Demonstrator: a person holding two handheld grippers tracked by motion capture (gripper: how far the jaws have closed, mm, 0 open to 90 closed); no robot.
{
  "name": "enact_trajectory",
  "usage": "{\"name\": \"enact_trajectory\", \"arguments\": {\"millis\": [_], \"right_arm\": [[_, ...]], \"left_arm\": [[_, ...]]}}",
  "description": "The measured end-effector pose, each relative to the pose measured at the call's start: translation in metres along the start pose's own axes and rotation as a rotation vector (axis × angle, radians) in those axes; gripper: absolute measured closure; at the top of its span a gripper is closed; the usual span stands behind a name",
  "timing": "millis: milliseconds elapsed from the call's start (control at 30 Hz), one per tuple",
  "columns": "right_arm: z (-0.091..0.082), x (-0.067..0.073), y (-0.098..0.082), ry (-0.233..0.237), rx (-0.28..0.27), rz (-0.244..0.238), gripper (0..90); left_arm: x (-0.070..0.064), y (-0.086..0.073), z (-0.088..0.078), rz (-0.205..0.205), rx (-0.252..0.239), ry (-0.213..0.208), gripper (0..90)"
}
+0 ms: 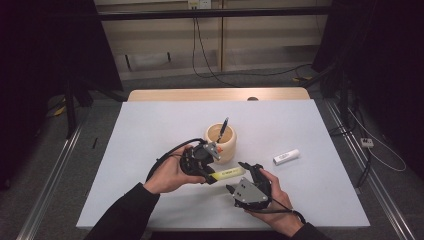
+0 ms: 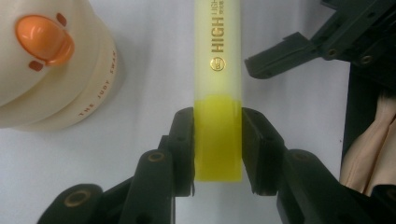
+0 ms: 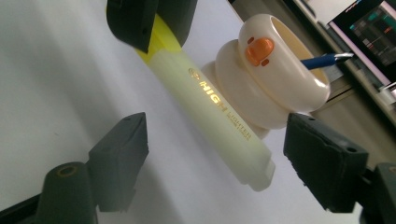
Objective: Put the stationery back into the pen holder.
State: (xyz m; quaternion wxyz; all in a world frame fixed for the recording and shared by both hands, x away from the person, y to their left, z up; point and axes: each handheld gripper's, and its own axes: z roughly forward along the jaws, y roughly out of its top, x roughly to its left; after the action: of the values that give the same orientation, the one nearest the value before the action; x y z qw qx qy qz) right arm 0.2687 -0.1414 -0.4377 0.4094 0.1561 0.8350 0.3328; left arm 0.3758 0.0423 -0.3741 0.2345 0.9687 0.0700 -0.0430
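Observation:
My left gripper [image 1: 210, 177] is shut on the bright yellow cap end of a pale yellow highlighter [image 1: 227, 173], which lies level just above the white table; in the left gripper view the pads press both sides of the cap [image 2: 218, 140]. My right gripper [image 1: 248, 167] is open at the highlighter's other end. In the right gripper view its jaws stand wide on either side of the barrel's tip [image 3: 259, 175] without touching it. The barrel [image 3: 219, 116] reads "HIGH LIGHTER".
A cream duck-faced pen cup [image 1: 227, 150] stands just behind the grippers, close to the highlighter [image 2: 218, 70], with a blue pen [image 1: 223, 127] in it. A small white tube [image 1: 286, 156] lies to the right. The white table [image 1: 150, 130] has free room left and right.

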Motion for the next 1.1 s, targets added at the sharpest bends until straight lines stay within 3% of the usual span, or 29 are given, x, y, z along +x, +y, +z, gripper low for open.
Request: {"name": "enact_trajectory", "arguments": {"millis": [233, 433, 533, 600, 833, 1100], "right_arm": [[0.004, 0.008, 0.005, -0.067, 0.025, -0.223, 34.6], [0.009, 0.015, 0.008, -0.092, 0.027, -0.341, 43.6], [0.011, 0.018, 0.008, -0.09, 0.023, -0.346, 48.0], [0.012, 0.02, 0.008, -0.095, 0.02, -0.366, 50.8], [0.011, 0.025, 0.008, -0.124, 0.006, -0.41, 60.4], [0.012, 0.028, 0.005, -0.132, 0.015, -0.49, 70.1]], "left_arm": [[-0.002, 0.001, 0.002, -0.001, 0.004, -0.008, 67.3], [-0.001, 0.001, 0.002, 0.011, 0.023, -0.013, 67.3], [-0.003, 0.001, 0.005, -0.005, 0.008, -0.026, 67.3], [-0.003, 0.002, 0.005, 0.008, 0.02, -0.021, 67.3], [-0.002, 0.002, 0.006, -0.003, 0.02, -0.025, 67.3], [-0.001, 0.001, 0.008, -0.017, 0.015, -0.034, 67.3]]}}
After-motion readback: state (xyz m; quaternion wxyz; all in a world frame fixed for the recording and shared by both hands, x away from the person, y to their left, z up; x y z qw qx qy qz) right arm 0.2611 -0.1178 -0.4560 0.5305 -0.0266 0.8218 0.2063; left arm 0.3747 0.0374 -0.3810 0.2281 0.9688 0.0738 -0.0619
